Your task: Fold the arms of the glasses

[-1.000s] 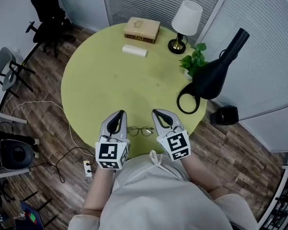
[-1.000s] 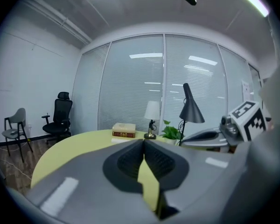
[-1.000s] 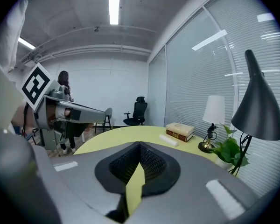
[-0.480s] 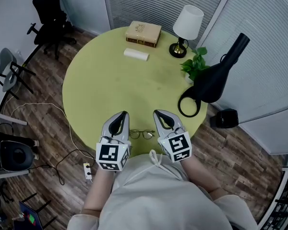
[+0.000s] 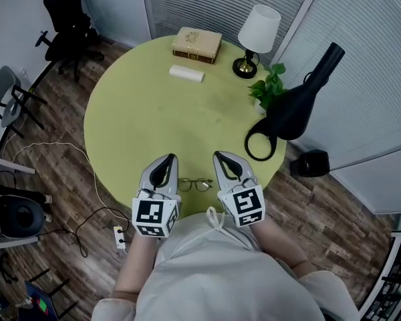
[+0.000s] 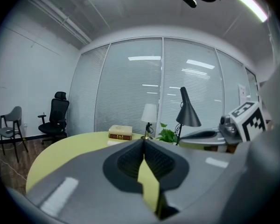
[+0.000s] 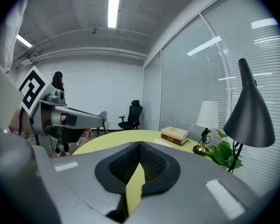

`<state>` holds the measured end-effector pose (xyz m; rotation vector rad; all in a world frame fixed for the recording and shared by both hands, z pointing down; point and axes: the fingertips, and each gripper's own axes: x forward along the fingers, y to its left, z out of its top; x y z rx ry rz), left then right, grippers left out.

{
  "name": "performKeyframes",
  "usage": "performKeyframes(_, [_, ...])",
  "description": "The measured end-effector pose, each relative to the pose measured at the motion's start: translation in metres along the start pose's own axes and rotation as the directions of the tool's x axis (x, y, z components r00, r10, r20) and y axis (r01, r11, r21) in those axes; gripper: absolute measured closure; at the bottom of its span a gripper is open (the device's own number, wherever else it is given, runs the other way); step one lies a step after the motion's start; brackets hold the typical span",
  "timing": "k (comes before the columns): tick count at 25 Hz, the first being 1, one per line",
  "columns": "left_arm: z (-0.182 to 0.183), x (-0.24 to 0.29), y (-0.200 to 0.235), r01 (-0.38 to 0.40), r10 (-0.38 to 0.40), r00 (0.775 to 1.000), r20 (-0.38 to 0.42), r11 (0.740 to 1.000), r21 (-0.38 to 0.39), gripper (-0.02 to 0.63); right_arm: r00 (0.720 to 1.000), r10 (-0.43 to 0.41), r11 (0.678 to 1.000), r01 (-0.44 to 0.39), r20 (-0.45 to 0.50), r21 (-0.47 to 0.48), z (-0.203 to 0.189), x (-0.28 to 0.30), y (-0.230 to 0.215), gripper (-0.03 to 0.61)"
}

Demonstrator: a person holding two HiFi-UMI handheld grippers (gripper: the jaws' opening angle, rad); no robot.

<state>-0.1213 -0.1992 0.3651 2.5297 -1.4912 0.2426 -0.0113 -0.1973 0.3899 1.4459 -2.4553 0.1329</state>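
- Thin dark wire glasses (image 5: 195, 184) lie on the round yellow-green table (image 5: 134, 112), close to its near edge and just in front of the person.
- Their long axis runs side to side and spans the gap between the two grippers. Each end sits just beside a gripper, neither clearly nearer, and I cannot tell whether either touches.
- They lie alongside the gripper bodies, back from the tips, so I judge either tip must pull back or turn inward to reach an arm.
- The left gripper (image 5: 167, 159) has its jaws pressed together at the tips, pinching nothing.
- The right gripper (image 5: 222, 159) is likewise closed and empty.
- Whether the glasses' arms stand out or lie folded is too small to tell.
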Motion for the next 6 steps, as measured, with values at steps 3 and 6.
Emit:
performKeyframes(3, [-0.0014, 0.0012, -0.0072, 0.024, -0.024, 1.000, -0.004, 1.000, -0.008, 0.607, 1.000, 0.006, 1.000, -0.006, -0.003, 0.007, 0.0017, -0.0012, 0.0026, 0.578])
performKeyframes(6, [-0.0032, 0.0014, -0.0116, 0.034, -0.034, 0.999, -0.003, 0.999, -0.006, 0.607, 1.000, 0.011, 1.000, -0.011, -0.006, 0.010, 0.0000, -0.0013, 0.0054, 0.578])
